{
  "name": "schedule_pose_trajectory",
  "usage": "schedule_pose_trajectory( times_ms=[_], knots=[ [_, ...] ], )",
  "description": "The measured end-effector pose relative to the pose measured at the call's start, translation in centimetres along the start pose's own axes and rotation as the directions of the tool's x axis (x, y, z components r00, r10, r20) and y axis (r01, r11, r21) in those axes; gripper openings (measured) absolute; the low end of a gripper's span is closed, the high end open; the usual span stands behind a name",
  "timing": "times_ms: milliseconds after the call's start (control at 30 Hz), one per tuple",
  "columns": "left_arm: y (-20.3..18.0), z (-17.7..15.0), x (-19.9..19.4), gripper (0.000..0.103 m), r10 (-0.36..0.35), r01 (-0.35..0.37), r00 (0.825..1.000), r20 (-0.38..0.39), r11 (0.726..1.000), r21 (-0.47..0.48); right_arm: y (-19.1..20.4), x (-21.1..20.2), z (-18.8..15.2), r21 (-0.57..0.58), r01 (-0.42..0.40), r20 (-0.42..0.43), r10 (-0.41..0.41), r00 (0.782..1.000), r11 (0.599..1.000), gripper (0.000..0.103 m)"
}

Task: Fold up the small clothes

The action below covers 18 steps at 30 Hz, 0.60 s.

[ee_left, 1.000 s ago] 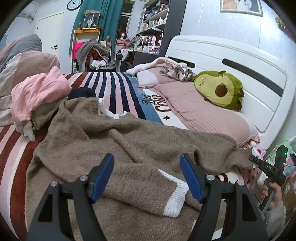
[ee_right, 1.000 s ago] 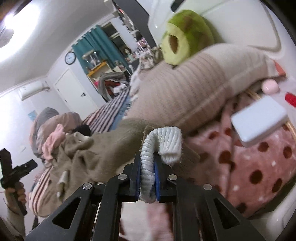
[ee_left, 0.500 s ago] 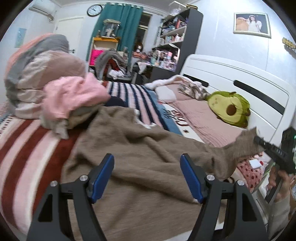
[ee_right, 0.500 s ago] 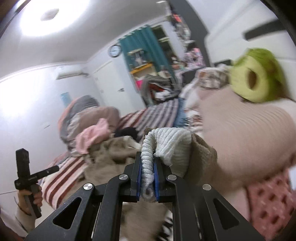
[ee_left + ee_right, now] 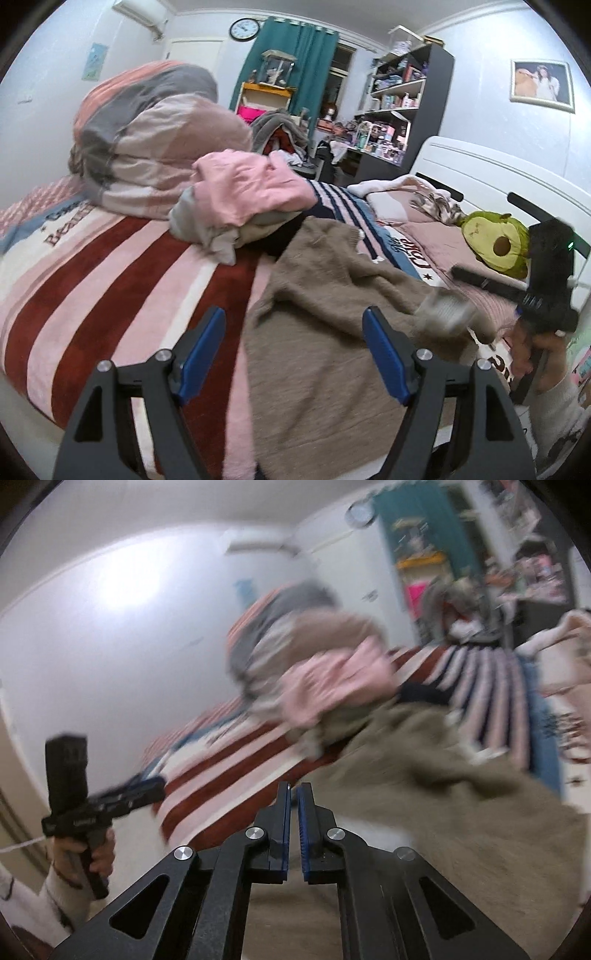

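Jaws of the left hand-held gripper [image 5: 293, 354] stand wide, nothing between, sweater [image 5: 332, 332] just ahead and right on the bed [image 5: 110, 280], long axis near-to-far. Right hand-held gripper [image 5: 292, 794] pinched shut and empty, a white cuff [image 5: 445, 314] beside it.

the striped blanket [image 5: 110, 280] on the bed carries printed words: at its near left edge dark red letters read "bea", the rest cut off, under a line too folded to read. far to the right, by the avocado plush [image 5: 495, 245], dark blue script reads roughly "the co". the round wall clock [image 5: 244, 29] has numerals too small to read.
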State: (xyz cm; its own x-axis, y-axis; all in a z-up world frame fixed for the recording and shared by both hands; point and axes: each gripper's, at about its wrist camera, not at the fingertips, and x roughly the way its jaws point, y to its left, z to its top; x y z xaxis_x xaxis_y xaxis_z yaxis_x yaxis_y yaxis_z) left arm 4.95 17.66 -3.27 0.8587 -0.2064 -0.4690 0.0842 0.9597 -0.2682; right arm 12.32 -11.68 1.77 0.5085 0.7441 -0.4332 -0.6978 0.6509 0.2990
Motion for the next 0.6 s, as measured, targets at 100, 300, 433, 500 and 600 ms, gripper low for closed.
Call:
schedule_pose_trajectory(
  times_ms=[100,300,433,500,600],
  knots=[
    [0.9,-0.5,0.4,0.073,-0.01,0.009,1.0,-0.024,1.0,-0.018,0.7,3.4,-1.5,0.011,-0.029,-0.102,0.03,0.994,1.0,0.001],
    [-1.6,-1.1,3.2,0.08,-0.125,0.126,0.987,-0.098,0.992,0.012,-1.0,1.8,-2.6,0.031,0.056,-0.117,-0.052,0.992,0.998,0.003],
    [-5.1,-1.8,6.7,0.081,-0.228,0.232,0.961,-0.158,0.973,0.008,-3.9,-2.9,-3.1,0.034,0.217,-0.106,-0.212,0.971,0.976,0.02],
    [-7.0,-2.1,8.5,0.081,-0.274,0.279,0.944,-0.186,0.96,0.001,-5.3,-4.8,-3.5,0.046,0.269,-0.107,-0.263,0.959,0.962,0.023],
    [-10.1,-2.8,11.6,0.081,-0.321,0.328,0.917,-0.236,0.945,-0.007,-7.5,-7.5,-4.3,0.08,0.334,-0.11,-0.325,0.939,0.939,0.024]
  ],
)
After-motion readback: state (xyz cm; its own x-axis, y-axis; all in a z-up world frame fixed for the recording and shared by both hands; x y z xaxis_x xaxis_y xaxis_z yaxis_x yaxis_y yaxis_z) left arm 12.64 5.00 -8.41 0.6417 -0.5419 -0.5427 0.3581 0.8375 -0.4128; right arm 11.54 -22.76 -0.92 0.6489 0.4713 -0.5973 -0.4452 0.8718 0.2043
